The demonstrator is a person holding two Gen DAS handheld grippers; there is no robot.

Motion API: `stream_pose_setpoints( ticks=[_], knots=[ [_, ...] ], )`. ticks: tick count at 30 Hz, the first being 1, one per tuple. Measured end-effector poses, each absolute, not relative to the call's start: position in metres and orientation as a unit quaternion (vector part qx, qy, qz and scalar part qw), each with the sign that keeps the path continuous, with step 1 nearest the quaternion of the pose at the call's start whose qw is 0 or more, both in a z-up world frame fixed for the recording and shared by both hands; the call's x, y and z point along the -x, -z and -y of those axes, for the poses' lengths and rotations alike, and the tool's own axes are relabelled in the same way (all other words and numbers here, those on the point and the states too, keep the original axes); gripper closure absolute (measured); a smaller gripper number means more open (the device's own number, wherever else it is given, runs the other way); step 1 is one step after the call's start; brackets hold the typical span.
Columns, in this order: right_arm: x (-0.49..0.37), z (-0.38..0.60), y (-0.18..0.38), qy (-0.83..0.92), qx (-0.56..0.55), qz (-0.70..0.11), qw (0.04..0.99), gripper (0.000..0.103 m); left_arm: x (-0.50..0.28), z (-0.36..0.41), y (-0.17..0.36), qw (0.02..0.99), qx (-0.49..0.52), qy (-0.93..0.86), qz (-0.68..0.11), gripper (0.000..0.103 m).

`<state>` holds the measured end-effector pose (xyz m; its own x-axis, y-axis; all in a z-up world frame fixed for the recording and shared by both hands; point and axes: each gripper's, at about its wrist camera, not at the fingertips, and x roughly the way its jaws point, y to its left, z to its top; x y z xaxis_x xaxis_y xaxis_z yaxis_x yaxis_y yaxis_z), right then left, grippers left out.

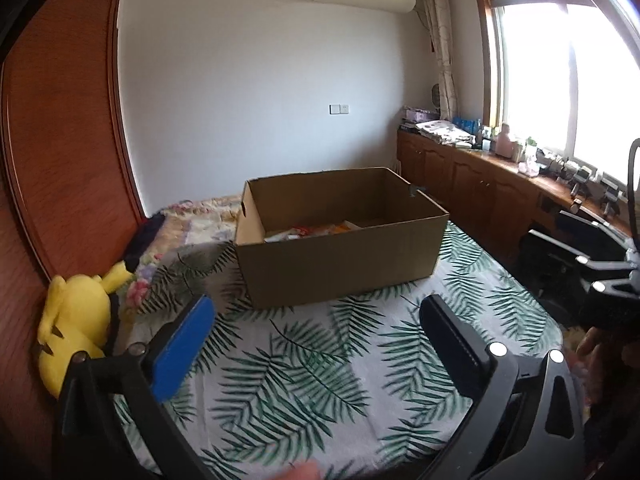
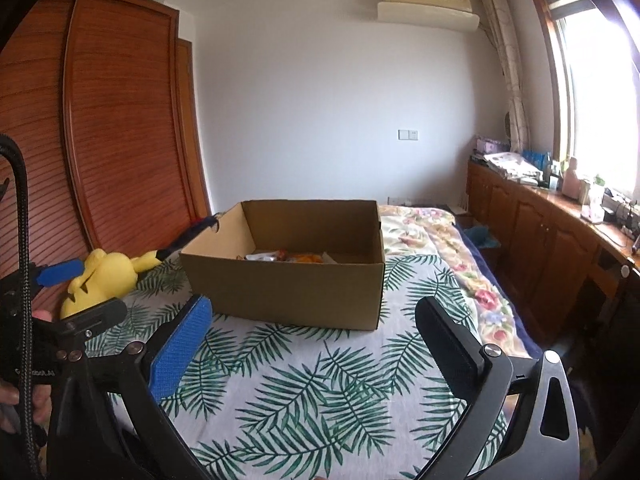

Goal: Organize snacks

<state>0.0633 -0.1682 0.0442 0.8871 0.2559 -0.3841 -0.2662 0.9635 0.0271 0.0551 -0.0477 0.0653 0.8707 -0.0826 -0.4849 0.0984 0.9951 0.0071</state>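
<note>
Covering the bed (image 2: 304,380), a leaf-print sheet bears a box (image 2: 288,292).

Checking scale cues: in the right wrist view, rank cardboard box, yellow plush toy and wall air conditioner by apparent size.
1. cardboard box
2. yellow plush toy and wall air conditioner: they look about alike, and the conditioner is much farther away, so unranked.

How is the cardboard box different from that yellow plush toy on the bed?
The cardboard box is brown, straight-sided and open at the top, with snack packets inside; the yellow plush toy is bright yellow, rounded and soft-looking. The box is much the bigger of the two. The box stands upright mid-bed, while the toy lies tipped over at the bed's edge by the wooden wardrobe. Both rest on the leaf-print cover, untouched.
</note>
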Motion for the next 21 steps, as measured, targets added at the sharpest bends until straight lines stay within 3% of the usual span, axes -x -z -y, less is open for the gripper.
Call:
stream_pose_setpoints(
  ticks=[21],
  knots=[
    [-0.008, 0.155, -0.03, -0.123, 0.01, -0.191, 0.974, 0.0, -0.007, 0.034, -0.047, 0.97, 0.002, 0.017, -0.244, 0.0]
  ],
)
